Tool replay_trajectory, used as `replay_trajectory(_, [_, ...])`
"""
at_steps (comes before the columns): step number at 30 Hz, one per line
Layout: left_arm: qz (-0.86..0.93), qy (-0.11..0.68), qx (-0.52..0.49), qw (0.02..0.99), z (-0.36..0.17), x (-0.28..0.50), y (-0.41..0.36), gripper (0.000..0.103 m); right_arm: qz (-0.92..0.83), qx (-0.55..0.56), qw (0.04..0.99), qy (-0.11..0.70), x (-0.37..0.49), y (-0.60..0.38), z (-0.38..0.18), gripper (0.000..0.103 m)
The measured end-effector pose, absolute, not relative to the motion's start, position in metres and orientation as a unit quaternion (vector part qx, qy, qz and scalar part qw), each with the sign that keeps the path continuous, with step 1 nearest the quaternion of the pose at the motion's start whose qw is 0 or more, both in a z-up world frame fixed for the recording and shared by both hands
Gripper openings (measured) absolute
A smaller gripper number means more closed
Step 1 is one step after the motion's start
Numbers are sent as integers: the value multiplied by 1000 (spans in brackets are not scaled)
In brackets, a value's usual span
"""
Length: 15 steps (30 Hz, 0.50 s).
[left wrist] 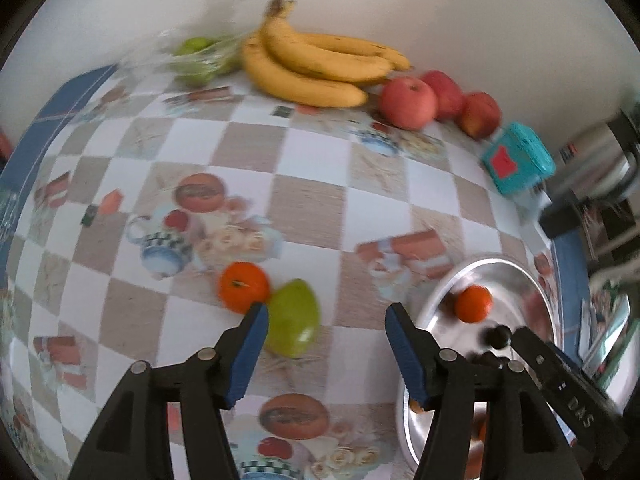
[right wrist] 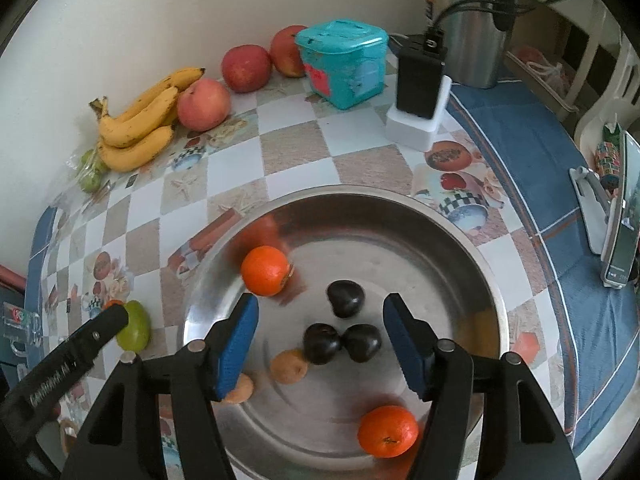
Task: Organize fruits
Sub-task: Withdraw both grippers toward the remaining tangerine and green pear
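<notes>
- Table with checkered fruit-print tablecloth (right wrist: pixel 296 152) is carrying everything; blue border is running along its right edge.
- Steel basin (right wrist: pixel 460 240) is sitting near the front edge, in the right wrist view directly under the right gripper (right wrist: pixel 320 312).
- Right gripper is hanging released, blue pads apart, nothing between them, pointing down into the basin.
- Left gripper (left wrist: pixel 326 320) is hanging released too, jaws apart, over bare cloth just left of the basin; nothing is being gripped.
- Banana bunch (right wrist: pixel 136 128) is lying by the wall, three red apples (right wrist: pixel 204 104) just beside it.
- Teal lidded tub (right wrist: pixel 344 64) is standing near the apples; a black device on a white dock (right wrist: pixel 420 84) is beside it.
- Bagged green fruit (left wrist: pixel 196 60) is lying left of the bananas.
- Green mango (left wrist: pixel 296 320) and a mandarin (left wrist: pixel 244 286) are lying touching on the cloth, outside the basin, next to the left gripper's left finger.
- Inside the basin: two mandarins (right wrist: pixel 266 270), three dark plums (right wrist: pixel 346 298) clustered in the middle, two small tan fruits (right wrist: pixel 289 366) at the near-left side.
</notes>
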<state>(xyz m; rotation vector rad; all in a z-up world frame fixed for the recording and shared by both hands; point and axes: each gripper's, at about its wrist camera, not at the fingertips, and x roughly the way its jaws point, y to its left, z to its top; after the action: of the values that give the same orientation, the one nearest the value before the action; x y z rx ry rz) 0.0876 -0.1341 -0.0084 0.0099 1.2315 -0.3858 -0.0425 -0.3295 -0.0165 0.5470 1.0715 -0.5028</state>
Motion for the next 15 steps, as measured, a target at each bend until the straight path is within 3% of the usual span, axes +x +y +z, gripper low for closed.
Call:
replay_trajectory(10, [-138, 582, -34, 801, -6, 102, -102, 65, -224, 234, 801, 504, -37, -316, -11, 66])
replay_trajectory(11, [-136, 583, -35, 800, -7, 102, -100, 67, -224, 232, 801, 505, -36, -316, -12, 66])
replay_trajectory(14, [-124, 586, -31, 800, -9, 103, -99, 86, -222, 230, 802, 505, -35, -314, -12, 67])
replay_trajectory(15, [-119, 586, -28, 801, -9, 103, -98, 89, -222, 229, 802, 505, -35, -314, -13, 74])
